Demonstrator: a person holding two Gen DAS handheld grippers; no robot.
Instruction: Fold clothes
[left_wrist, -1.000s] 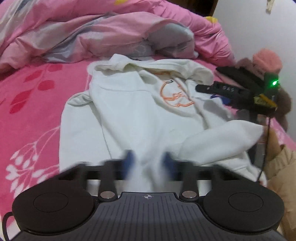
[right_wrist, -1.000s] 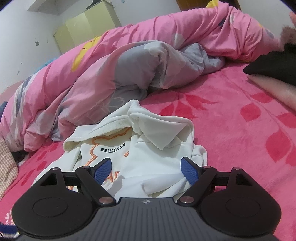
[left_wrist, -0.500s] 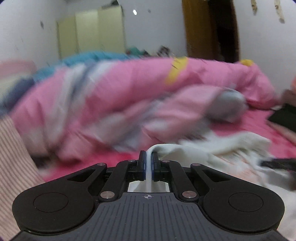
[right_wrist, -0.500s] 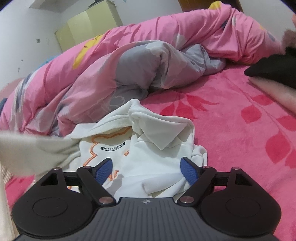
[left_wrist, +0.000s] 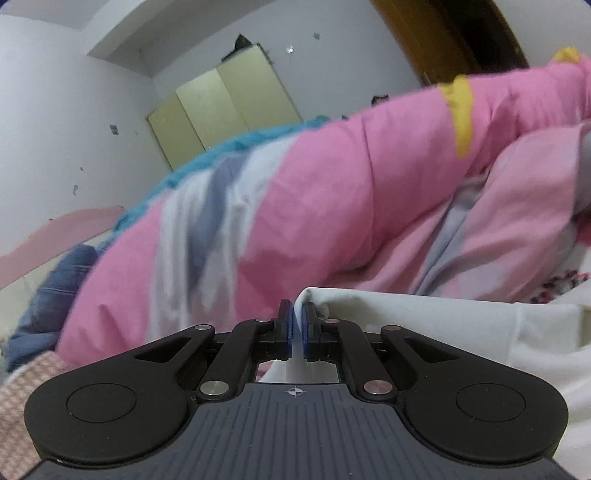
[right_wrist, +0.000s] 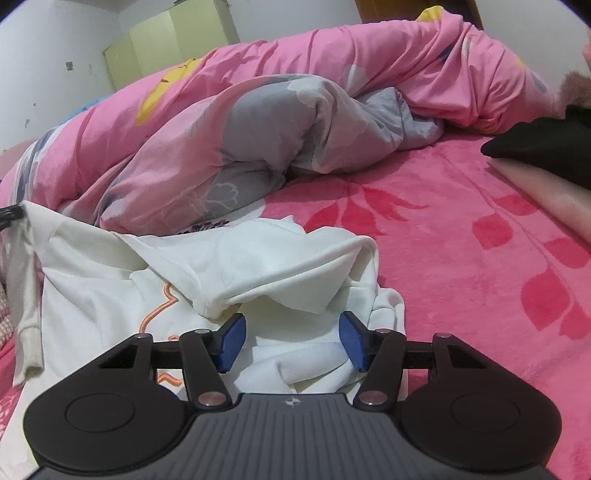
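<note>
- Left wrist view: your left tongs (left_wrist: 295, 328) pinch a thin edge of the hoodie (left_wrist: 443, 325), lifted off the bed (right_wrist: 461, 229); a hard pull could slip it free.
- Your right tongs (right_wrist: 291, 339), spread but just closing, straddle bunched hoodie layers untouched and may grab too many.

The pink quilt (left_wrist: 332, 206) smears with blur. The white hoodie (left_wrist: 461, 332) runs off the right edge; its print (right_wrist: 162, 310) is half buried under folds

Pink leaf-print bed (right_wrist: 461, 229) carries a white hoodie (right_wrist: 258, 266) and rumpled pink duvet (right_wrist: 240, 110)
</note>
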